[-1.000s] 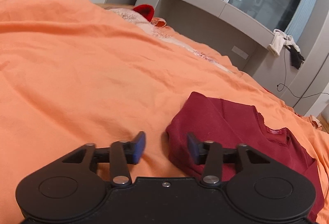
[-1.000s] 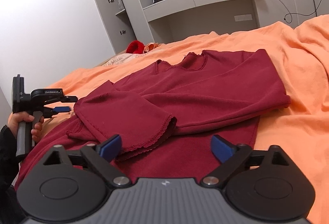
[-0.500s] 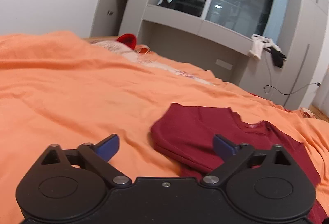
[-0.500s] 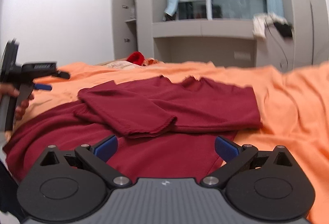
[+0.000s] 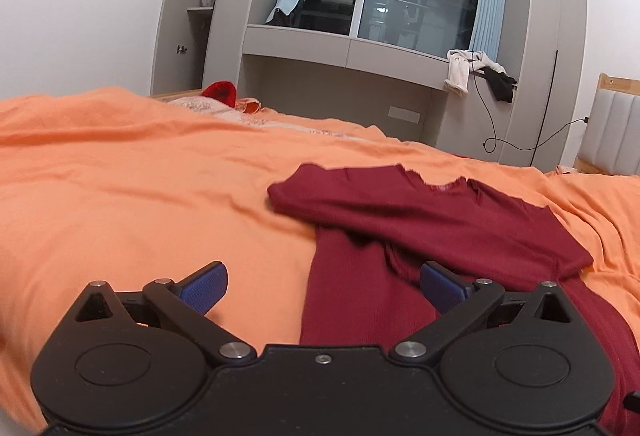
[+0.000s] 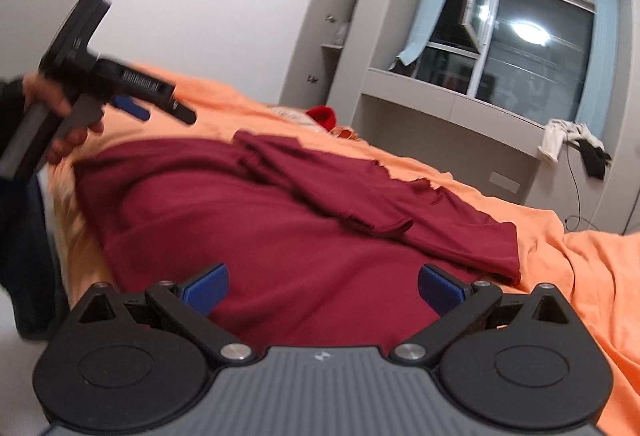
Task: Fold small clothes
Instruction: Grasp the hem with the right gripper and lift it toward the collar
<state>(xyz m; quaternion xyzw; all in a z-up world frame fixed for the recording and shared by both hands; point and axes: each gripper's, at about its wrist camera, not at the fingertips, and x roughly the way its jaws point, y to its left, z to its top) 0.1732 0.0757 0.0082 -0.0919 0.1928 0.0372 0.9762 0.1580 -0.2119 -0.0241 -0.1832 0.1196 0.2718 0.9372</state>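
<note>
A dark red long-sleeved top (image 5: 432, 220) lies flat on the orange bedsheet (image 5: 140, 204), both sleeves folded across its chest. My left gripper (image 5: 324, 286) hovers open over the top's left edge, its right pad above the cloth and its left pad above the sheet, holding nothing. In the right wrist view the top (image 6: 280, 236) fills the middle. My right gripper (image 6: 323, 287) is open just above its lower body, with nothing between the pads. A hand holds the left gripper (image 6: 160, 108) at the upper left, above the bed's near side.
A red knitted item (image 5: 219, 92) and pale patterned cloth lie at the bed's far edge. Beyond stands a grey shelf unit (image 5: 344, 52) under the window, with white and black clothes (image 5: 476, 72) draped on it. A cable hangs at right near a padded headboard (image 5: 612, 132).
The left gripper's jaws went from half closed beside the top's shoulder to wide open, and it drew back toward the hem. Both gripper views rolled. The right gripper shifted along the top's lower body.
</note>
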